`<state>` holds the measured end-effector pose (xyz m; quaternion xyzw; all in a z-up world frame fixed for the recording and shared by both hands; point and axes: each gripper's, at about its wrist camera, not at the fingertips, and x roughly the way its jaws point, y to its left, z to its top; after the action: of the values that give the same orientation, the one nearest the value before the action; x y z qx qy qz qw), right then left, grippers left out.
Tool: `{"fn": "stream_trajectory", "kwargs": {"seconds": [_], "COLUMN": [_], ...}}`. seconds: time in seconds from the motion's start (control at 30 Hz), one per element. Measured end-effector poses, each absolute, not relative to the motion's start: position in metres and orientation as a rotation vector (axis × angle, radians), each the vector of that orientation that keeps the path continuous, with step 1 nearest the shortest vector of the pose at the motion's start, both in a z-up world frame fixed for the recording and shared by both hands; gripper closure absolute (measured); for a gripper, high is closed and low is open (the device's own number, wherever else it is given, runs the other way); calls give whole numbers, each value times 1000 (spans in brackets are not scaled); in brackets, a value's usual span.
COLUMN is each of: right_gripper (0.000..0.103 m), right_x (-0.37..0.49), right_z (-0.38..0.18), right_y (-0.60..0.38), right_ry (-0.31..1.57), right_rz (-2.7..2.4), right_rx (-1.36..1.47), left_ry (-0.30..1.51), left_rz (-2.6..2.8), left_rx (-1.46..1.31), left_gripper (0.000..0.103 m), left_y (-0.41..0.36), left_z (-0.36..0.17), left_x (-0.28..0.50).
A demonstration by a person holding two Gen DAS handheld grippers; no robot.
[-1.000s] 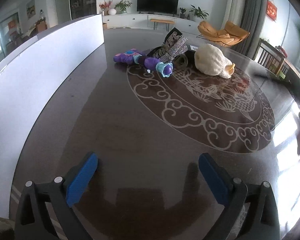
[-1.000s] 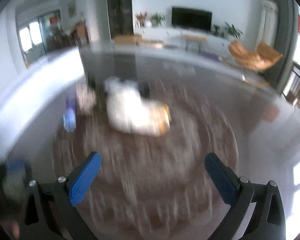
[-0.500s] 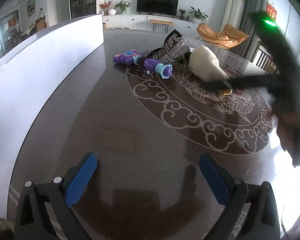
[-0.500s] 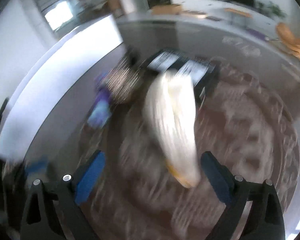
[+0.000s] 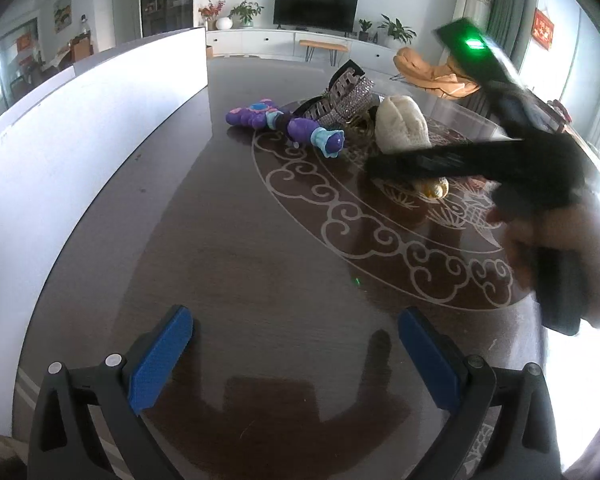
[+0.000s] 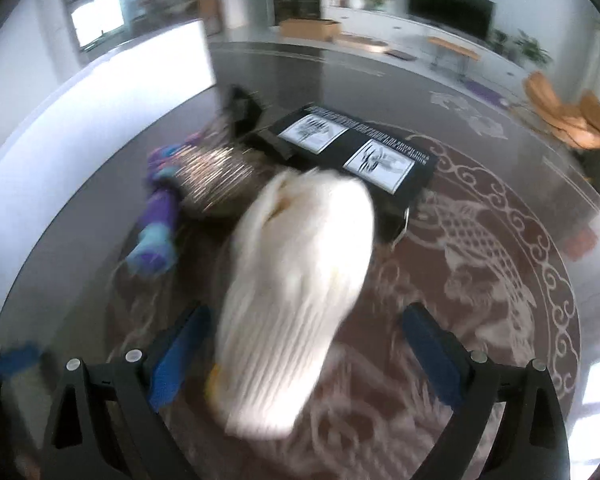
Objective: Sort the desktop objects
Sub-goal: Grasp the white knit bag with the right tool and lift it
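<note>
Lying lengthwise on the table [image 5: 228, 264] between the widely spread fingers [image 6: 432, 354] of the right gripper [image 6: 300, 356], the white knitted toy [image 6: 296, 300] touches neither pad and points away toward the black box [image 6: 356, 156], while the left gripper [image 5: 296, 356], fingers also spread and empty, hangs well short of it.

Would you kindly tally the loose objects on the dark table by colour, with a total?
Cream white: 1, the knitted plush
Purple and blue: 1, the toy
Silver sparkly: 1, the rhinestone item
Black: 1, the flat box with white labels
Total: 4; a dark coiled thing behind the plush is unclear.
</note>
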<state>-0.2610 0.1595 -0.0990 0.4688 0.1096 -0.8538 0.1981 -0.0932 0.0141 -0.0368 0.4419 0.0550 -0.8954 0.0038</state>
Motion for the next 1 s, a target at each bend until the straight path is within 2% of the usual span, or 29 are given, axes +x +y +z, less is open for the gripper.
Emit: {"fn": "stream_trajectory", "kwargs": {"seconds": [0.1,0.37,0.43,0.5,0.53,0.57,0.73,1.0], "right_gripper": [0,0,6,36,44,57,57,57], "right_x": [-275,-291,-291,-285,-285,-282,-258,-167], "right_z": [-102,-98,-98,-93,-92,-91,-92,-90], "right_y": [156,156,155,157,156,156,166,232], "right_ry": [283,290,280,259,263,264,282,305], "right_rz": [-2450,-2433,-2456,-2496,-2498,-2498,-2476,-2496], "right_rx": [1288,1314,1315,1256,1241,1229,1209,1219], "left_ry": [179,175,174,174,173,171,173,161], "left_rz": [-2809,-2807,-2807,-2807,-2806,-2805,-2806,-2802], "left_rx": [1383,1386,1386,1386,1386,1386,1386,1390], "left_gripper": [0,0,0,0,0,0,0,0], "left_y": [13,12,13,14,14,13,14,14], "left_z": [-37,-36,-37,-36,-36,-36,-36,-36], "left_x": [-93,-93,-93,-92,-92,-92,-92,-93]}}
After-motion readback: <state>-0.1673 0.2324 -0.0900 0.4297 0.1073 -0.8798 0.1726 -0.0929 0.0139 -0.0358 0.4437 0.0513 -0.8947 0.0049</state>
